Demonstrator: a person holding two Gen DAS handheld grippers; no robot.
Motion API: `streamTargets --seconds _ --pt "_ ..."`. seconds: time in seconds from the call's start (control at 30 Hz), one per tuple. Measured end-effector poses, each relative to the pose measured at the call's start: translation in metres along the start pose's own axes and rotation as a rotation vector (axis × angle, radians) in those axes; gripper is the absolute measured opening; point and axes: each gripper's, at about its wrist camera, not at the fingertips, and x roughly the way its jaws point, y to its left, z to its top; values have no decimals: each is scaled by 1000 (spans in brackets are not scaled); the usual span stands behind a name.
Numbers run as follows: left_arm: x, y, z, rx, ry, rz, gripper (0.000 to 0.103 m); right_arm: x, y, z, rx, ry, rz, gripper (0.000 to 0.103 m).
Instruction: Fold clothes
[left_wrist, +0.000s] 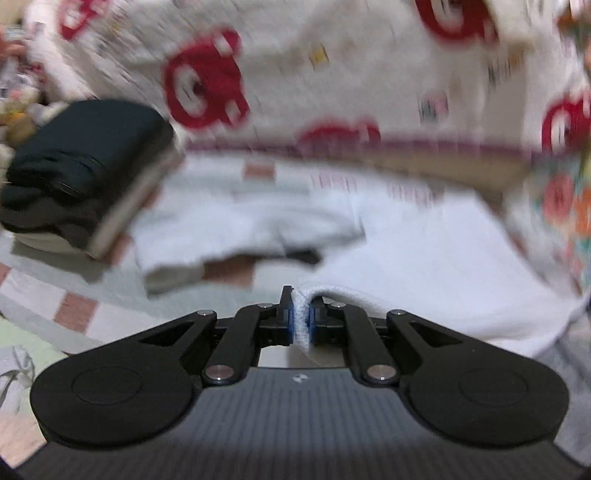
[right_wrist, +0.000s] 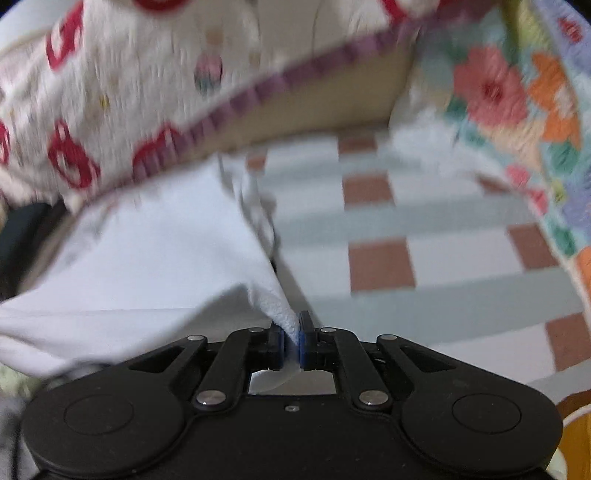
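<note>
At bottom centre of each view, the left gripper (left_wrist: 303, 319) and right gripper (right_wrist: 291, 341) pinch edges of a white garment (left_wrist: 424, 251), jaws pressed on the cloth, above a checked sheet (right_wrist: 424, 229); beyond, a red-patterned blanket (left_wrist: 295, 66) blurs across the top.

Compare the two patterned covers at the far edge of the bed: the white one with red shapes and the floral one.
The white cover with red shapes has bold red rounded motifs on a pale ground; the floral quilt shows pink and orange flowers on many colours. The white cover fills the left and centre of the right wrist view, with a purple trim along its edge; the floral quilt lies at the right side. Both are blurred, and both border the checked sheet.
</note>
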Motion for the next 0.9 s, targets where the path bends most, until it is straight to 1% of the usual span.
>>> streamTargets --seconds 0.03,0.17,0.2,0.27,0.33,0.37,0.4,0.43,0.47,0.5,0.53,0.6,0.63,0.67,0.7,0.73,0.83,0.9 --pt "14 -4 15 38 7 18 7 5 2 14 -7 -16 -1 7" --pt "62 -16 92 208 -50 136 6 24 12 69 -33 -81 -4 6" --pt "63 -16 122 216 -105 172 6 28 14 82 -40 -97 -5 6" --pt "37 -12 190 159 -258 206 6 38 19 110 -53 -129 -6 6" --pt "-16 -11 252 80 -450 202 6 47 23 137 -67 -161 -8 6" --pt "-46 -12 273 50 -544 184 6 29 32 165 -74 -260 -2 5" --pt "-71 -15 284 41 -614 166 6 -3 43 196 -77 -393 1 5" --pt "-95 -19 291 40 -677 149 6 -30 51 217 -67 -500 5 5" --pt "-119 -24 298 40 -740 131 6 -60 58 236 -42 -604 30 5" --pt "-143 -28 305 39 -803 114 6 -84 63 249 -22 -686 54 5" --pt "-157 -29 303 36 -828 98 6 -104 66 252 -13 -736 77 6" --pt "-174 -28 291 28 -843 68 6 -143 72 250 -1 -819 125 6" --pt "-174 -25 283 24 -822 56 6 -153 71 241 -15 -800 148 6" --pt "-166 -18 269 11 -766 42 7 -159 70 229 -39 -751 169 6" --pt "-155 -9 251 -5 -701 25 7 -160 66 212 -64 -684 184 6" --pt "-140 0 231 -13 -647 28 7 -155 60 193 -86 -607 193 6" --pt "-88 25 166 -19 -492 70 7 -113 37 106 -139 -269 194 6" --pt "-49 39 124 -13 -371 112 7 -77 29 41 -203 -72 175 6"
